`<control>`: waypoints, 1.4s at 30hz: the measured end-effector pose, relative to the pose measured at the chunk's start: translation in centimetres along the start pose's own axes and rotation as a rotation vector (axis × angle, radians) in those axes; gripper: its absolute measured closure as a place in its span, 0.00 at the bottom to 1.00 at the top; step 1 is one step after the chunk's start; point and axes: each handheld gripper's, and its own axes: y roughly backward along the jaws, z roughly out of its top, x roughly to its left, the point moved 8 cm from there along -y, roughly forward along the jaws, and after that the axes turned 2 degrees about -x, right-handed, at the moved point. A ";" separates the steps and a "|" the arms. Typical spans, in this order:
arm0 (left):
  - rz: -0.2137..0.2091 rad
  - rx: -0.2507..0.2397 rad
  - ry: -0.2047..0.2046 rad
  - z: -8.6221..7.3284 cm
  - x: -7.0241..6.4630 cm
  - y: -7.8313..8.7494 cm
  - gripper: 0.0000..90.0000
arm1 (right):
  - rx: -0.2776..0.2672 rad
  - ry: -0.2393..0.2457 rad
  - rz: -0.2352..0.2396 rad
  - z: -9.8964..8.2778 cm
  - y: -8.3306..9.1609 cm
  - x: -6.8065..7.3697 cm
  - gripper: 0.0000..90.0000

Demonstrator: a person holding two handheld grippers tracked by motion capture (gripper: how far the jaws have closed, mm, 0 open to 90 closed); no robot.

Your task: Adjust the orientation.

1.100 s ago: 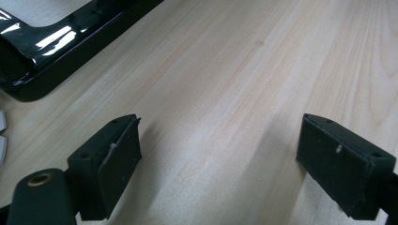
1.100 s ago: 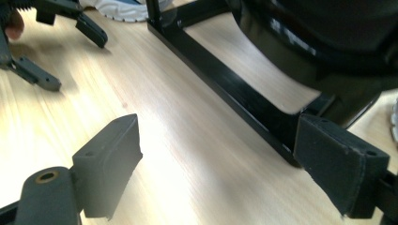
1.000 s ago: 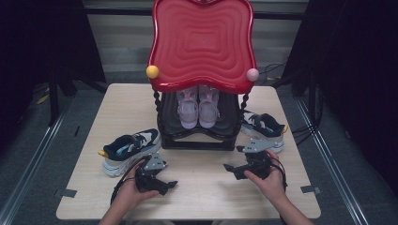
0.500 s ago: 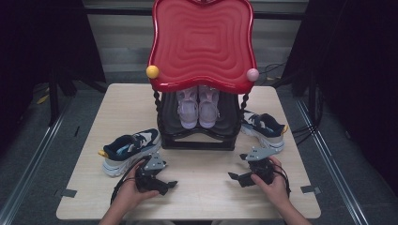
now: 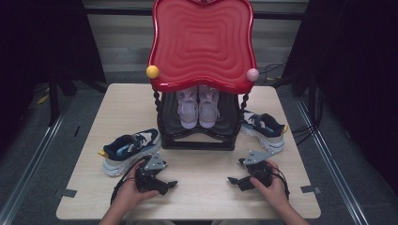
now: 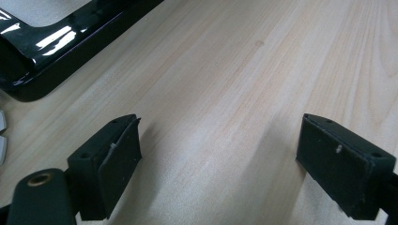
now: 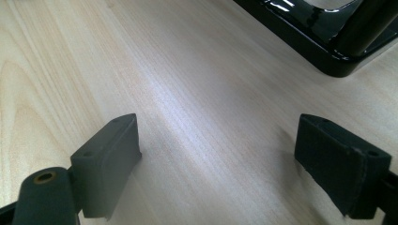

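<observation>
Pale wooden worktop (image 7: 187, 93) lies bare between both wide-open, empty jaws; the right gripper (image 5: 238, 180) has drawn back from the navy-and-white sneaker (image 5: 263, 130), leaving it ungrasped

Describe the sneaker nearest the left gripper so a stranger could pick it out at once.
Start at the black shoe rack with the red top in the middle of the wooden table. On the table by its left side lies a single navy and white sneaker, just beyond the left gripper. Unlike the pale pink pair inside the rack, it is dark with a yellow tip.
</observation>
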 end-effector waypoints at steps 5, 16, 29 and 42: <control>0.000 0.000 0.000 0.0 0.0 0.0 0.15 | 0.002 0.005 0.001 -0.1 0.0 0.0 0.15; 0.012 0.013 0.003 0.0 0.0 0.1 0.15 | 0.008 0.000 0.005 -0.1 0.0 0.0 0.15; -0.025 0.140 -0.036 0.7 -0.6 1.6 0.21 | 0.007 0.000 0.006 -0.1 0.0 0.0 0.15; -0.047 0.286 -0.104 0.8 -0.3 3.9 0.23 | 0.008 0.000 0.005 -0.1 0.0 0.0 0.15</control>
